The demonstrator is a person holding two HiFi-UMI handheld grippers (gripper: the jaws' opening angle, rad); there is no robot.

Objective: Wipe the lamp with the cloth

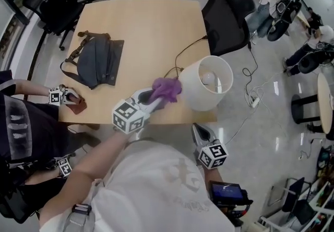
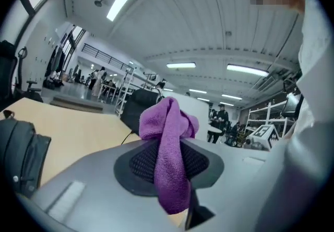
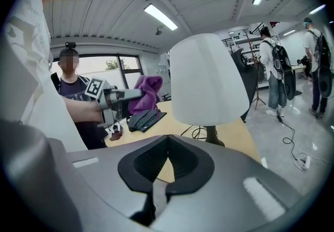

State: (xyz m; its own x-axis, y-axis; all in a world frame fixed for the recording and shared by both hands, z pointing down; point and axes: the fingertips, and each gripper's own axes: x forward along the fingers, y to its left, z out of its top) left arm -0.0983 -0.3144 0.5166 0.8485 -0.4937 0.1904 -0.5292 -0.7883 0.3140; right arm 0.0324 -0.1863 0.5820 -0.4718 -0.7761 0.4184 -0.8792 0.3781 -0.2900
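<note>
Head view: your left gripper is clamped on the purple cloth, held above the near edge of the wooden table, just beside the white shade of the lamp; the right gripper view shows a gap between cloth and shade. The lamp stands upright near the table's near right corner, its bulb visible through the shade's open top. In the left gripper view the cloth is pinched between the two dark pads, bunched above them, with a tail hanging below. Your right gripper sits at the table's near edge below the lamp, jaws closed together and empty. A black cord trails from the lamp across the table; a dark bag lies well apart at the left
</note>
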